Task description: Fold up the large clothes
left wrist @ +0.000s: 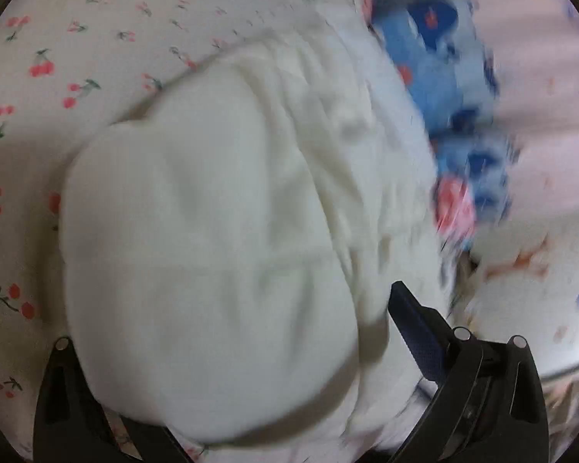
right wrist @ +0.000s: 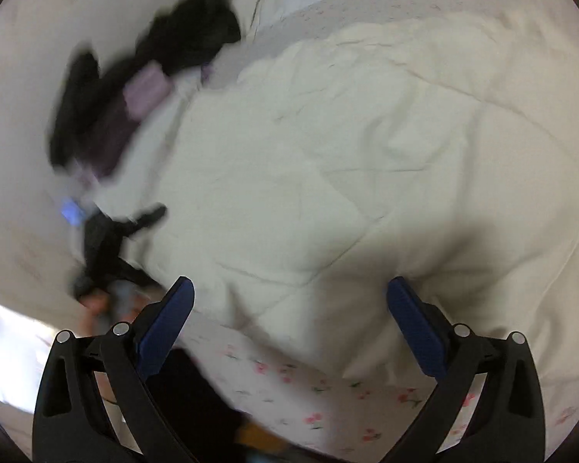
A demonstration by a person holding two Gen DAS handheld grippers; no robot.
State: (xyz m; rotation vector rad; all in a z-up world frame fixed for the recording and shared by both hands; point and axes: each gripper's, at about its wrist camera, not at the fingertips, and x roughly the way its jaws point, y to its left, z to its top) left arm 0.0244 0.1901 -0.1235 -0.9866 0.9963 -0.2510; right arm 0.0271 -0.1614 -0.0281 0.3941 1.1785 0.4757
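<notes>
White garment (right wrist: 347, 154) spread on cherry-print sheet (left wrist: 58, 38).

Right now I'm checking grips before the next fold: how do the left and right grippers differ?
The left gripper has the white garment bunched between its fingers, hiding the left one; the right gripper has both blue-padded fingers bare and spread wide. The left seems to hold cloth, though whether it is clamped is unclear; the right holds nothing and hovers over the garment. Both are above the cherry-print sheet.
</notes>
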